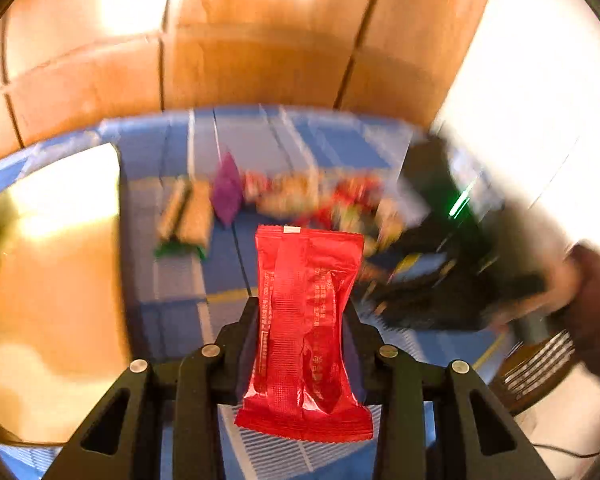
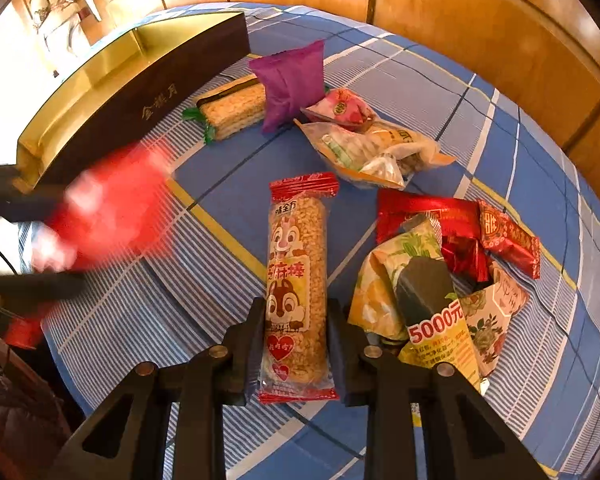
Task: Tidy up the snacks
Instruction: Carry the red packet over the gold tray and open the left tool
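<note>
Snacks lie scattered on a blue checked cloth [image 2: 236,208], beside a long dark box with gold lining [image 2: 112,92]. Left gripper [image 1: 304,320] fingers clamped on a red packet [image 1: 304,320], held clear of the cloth. Right gripper [image 2: 296,320] fingers pressed on both sides of a squirrel-print rice bar [image 2: 297,276] that looks flat on the cloth. Advice: lift the bar straight, keep it level, and steer wide of the wrapper heap [image 2: 452,264] just beside it; take the box as the likely destination.
</note>
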